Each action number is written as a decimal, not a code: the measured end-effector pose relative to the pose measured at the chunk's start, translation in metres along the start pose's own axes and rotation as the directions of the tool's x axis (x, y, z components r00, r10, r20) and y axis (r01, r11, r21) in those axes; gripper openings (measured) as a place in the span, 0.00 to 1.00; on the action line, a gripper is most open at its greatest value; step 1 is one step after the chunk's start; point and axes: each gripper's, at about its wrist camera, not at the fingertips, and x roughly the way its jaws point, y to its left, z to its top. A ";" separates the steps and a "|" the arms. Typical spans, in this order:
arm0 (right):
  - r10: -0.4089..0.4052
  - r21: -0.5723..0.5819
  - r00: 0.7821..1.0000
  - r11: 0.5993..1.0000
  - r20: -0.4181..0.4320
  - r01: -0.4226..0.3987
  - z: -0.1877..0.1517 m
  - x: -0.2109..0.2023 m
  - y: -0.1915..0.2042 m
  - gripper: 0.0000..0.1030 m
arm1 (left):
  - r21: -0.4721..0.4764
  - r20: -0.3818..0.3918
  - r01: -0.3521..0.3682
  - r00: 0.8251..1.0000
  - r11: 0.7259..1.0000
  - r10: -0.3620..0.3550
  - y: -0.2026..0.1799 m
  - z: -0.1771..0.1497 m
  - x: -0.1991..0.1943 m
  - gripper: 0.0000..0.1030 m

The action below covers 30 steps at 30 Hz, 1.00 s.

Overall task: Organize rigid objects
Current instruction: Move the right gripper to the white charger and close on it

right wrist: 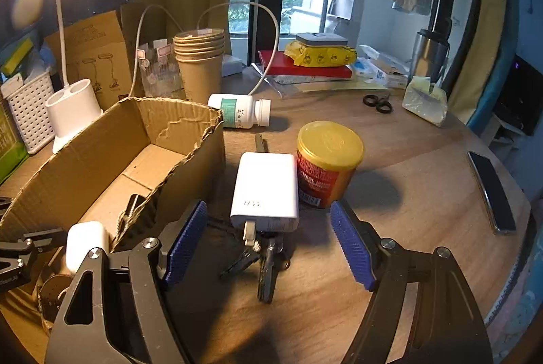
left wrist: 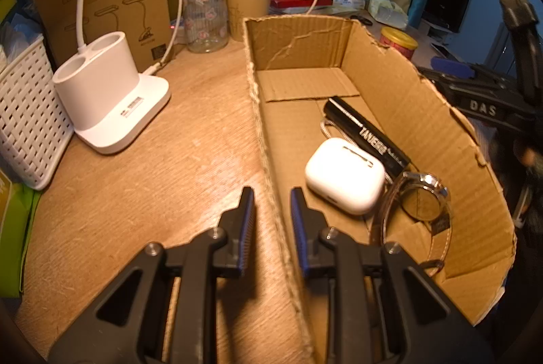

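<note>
Showing only in left view: black tube [left wrist: 366, 133] and watch [left wrist: 424, 197] inside cardboard box [left wrist: 400, 82] at 3 o'clock | left gripper [left wrist: 271, 211] pinching box wall | right view alone: white charger [right wrist: 266, 184] at 12 o'clock between spread right gripper [right wrist: 268, 238] jaws, unheld

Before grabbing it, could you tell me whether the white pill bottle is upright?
Tipped: the pill bottle lies on its side, cap pointing right.

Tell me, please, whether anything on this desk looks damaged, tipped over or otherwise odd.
Two things stand out. The brown cardboard box has ragged, torn top edges, and a strip of paper is peeled from its far inner wall. Beyond it, the white pill bottle with a green label lies on its side on the wooden desk rather than upright.
</note>
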 end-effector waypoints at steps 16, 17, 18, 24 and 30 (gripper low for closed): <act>0.057 -0.017 0.997 0.998 -0.042 -0.058 0.013 0.029 -0.003 0.65 | 0.002 0.000 0.002 1.000 1.000 -0.002 -0.001 0.000 0.000 0.23; 0.052 -0.020 0.997 0.998 -0.048 -0.053 0.012 0.031 -0.003 0.65 | 0.002 0.000 0.002 1.000 1.000 -0.002 0.000 0.000 0.000 0.23; 0.052 -0.022 0.997 0.998 -0.051 -0.053 0.012 0.033 -0.002 0.64 | 0.002 0.000 0.002 1.000 1.000 -0.002 -0.001 0.000 0.000 0.23; 0.064 -0.016 0.996 0.998 -0.058 -0.065 0.009 0.036 -0.002 0.49 | 0.002 0.000 0.002 1.000 1.000 -0.002 -0.001 0.000 0.000 0.23; 0.063 -0.055 0.997 0.996 -0.048 -0.065 0.008 0.032 0.006 0.49 | 0.002 0.000 0.002 1.000 1.000 -0.002 -0.001 0.000 0.000 0.23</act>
